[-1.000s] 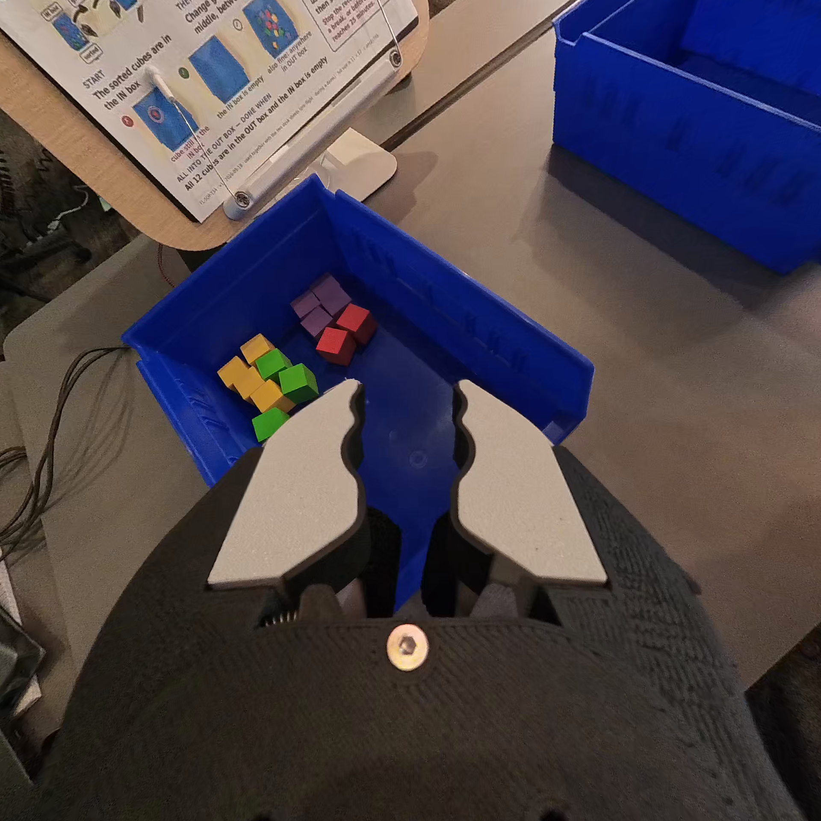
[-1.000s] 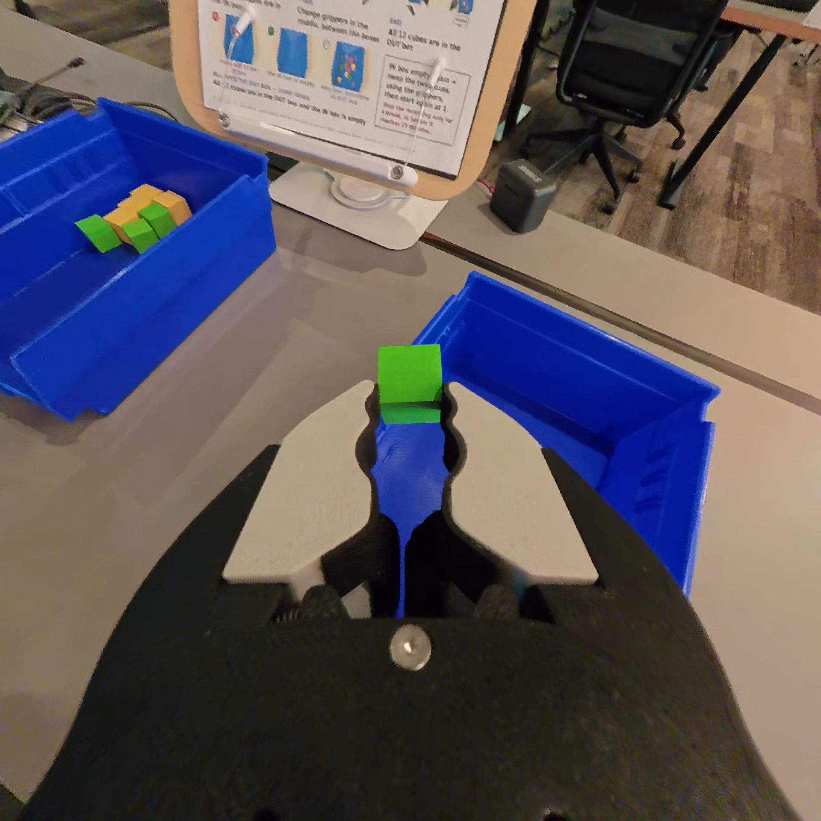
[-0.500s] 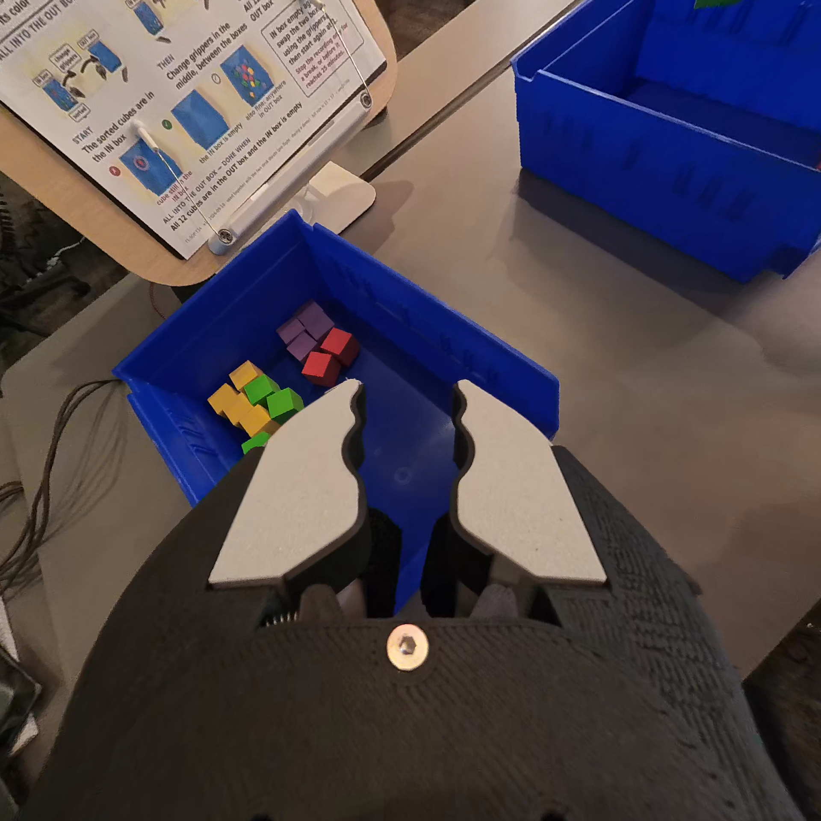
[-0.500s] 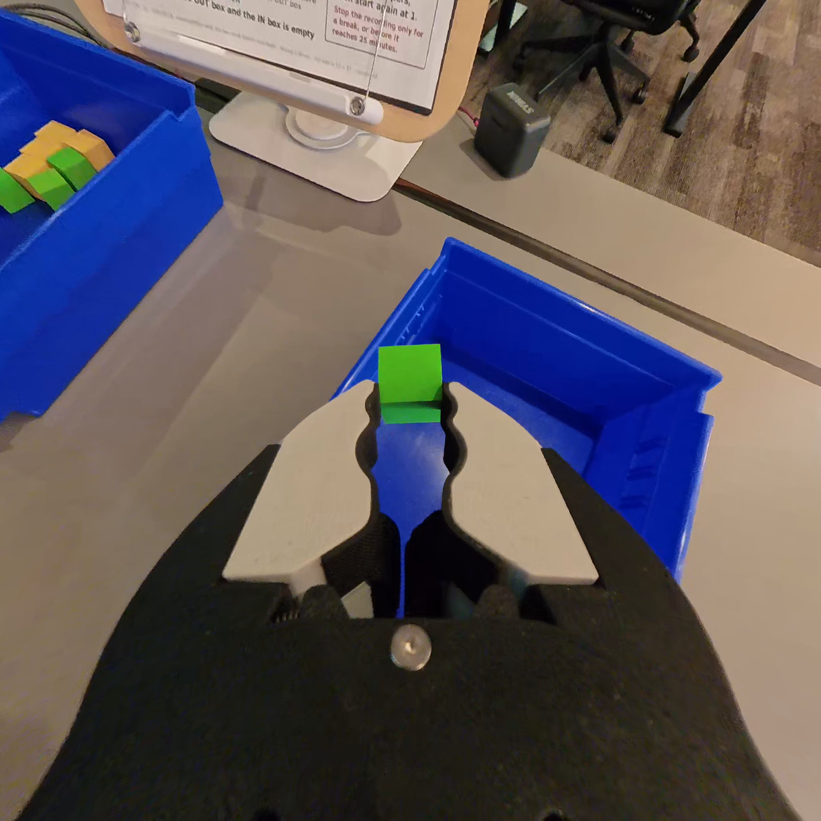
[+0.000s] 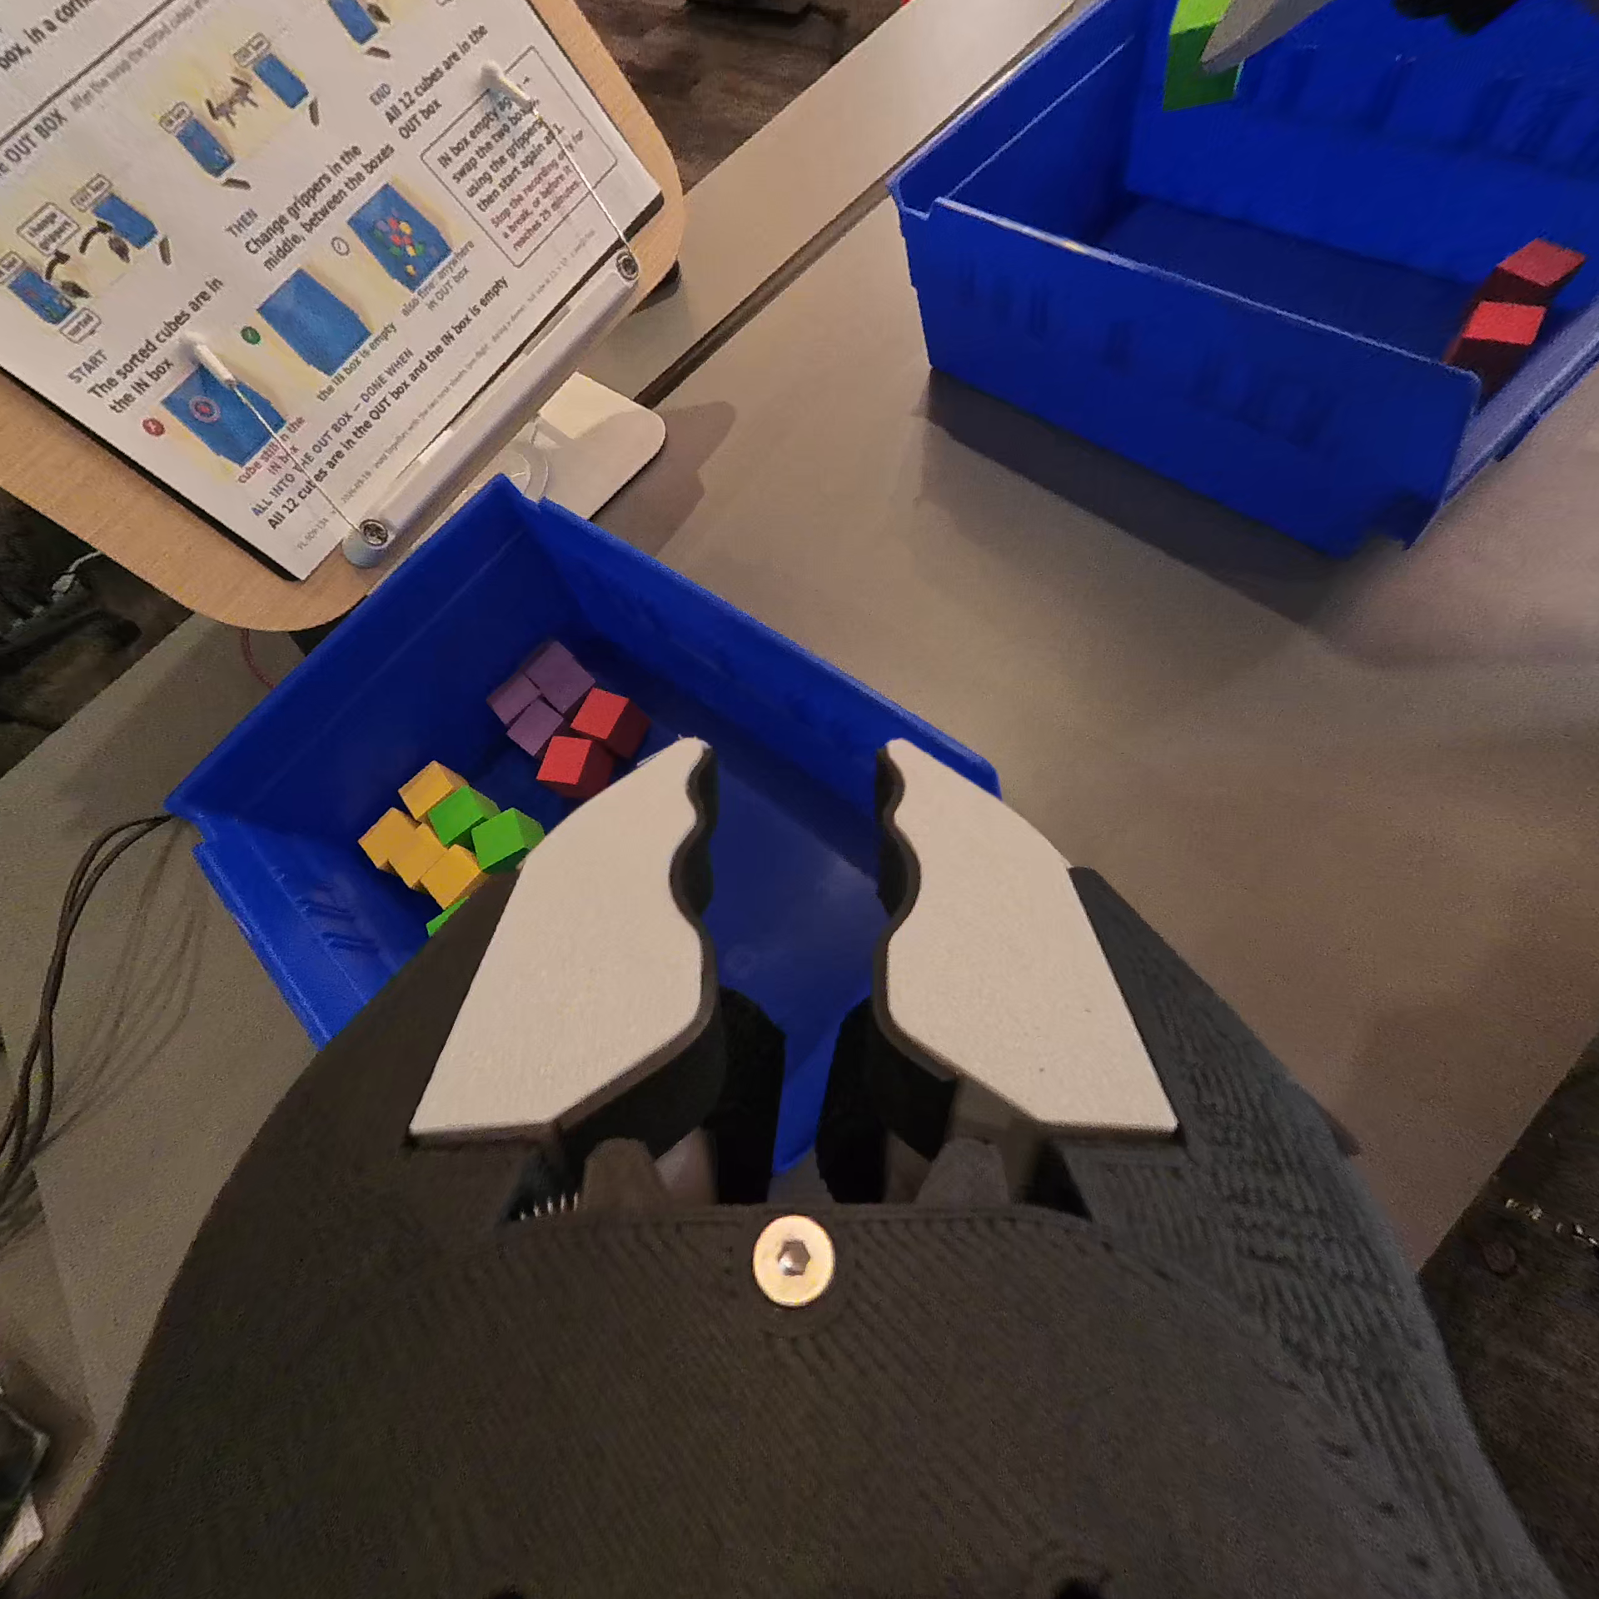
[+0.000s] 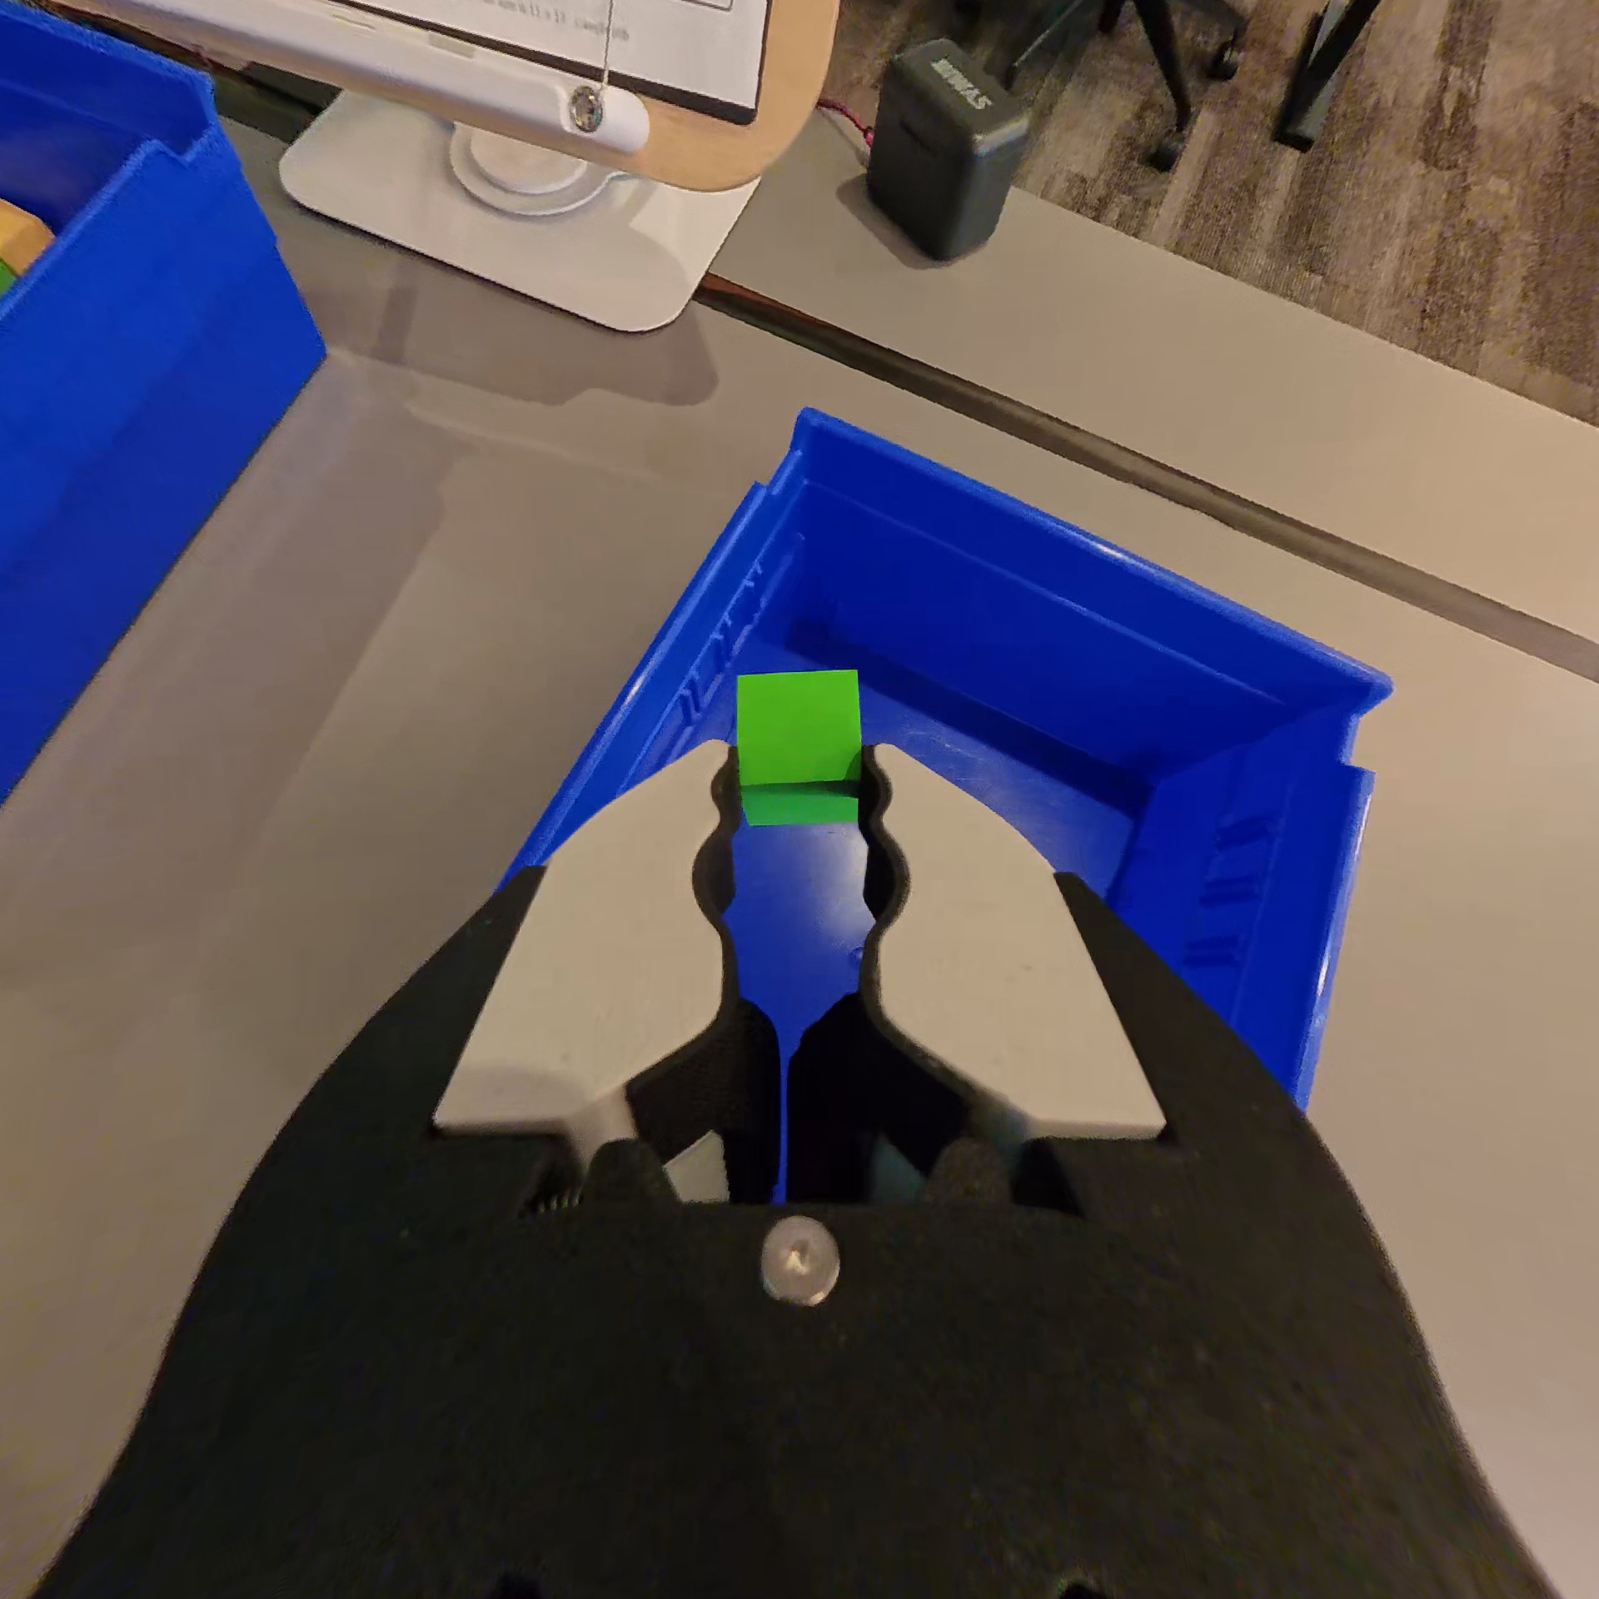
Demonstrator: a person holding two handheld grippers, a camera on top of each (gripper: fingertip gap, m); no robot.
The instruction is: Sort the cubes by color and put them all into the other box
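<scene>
Left gripper [image 5: 792, 766]: grey fingers spread, nothing between them, held above the near blue plastic bin [image 5: 779, 683]. In that bin, small wooden cubes are grouped toward the far left corner: purple cubes [image 5: 541, 696], two red cubes [image 5: 593, 744], yellow cubes [image 5: 415, 839] and green cubes [image 5: 484, 826], one green partly hidden by the left finger.

Right gripper [image 6: 798, 757]: a bright green wooden cube [image 6: 796, 731] is pinched at the fingertips, above the second blue plastic bin [image 6: 1082, 554]. From the left wrist view, two red cubes [image 5: 1510, 303] are seen at that bin's end wall.

Both bins are set apart on a grey tabletop [image 6: 346, 606]. A laminated instruction sheet on a wooden board with a white stand [image 5: 329, 260] is placed behind them. A dark grey box [image 6: 947, 147] is seen on the floor beyond.
</scene>
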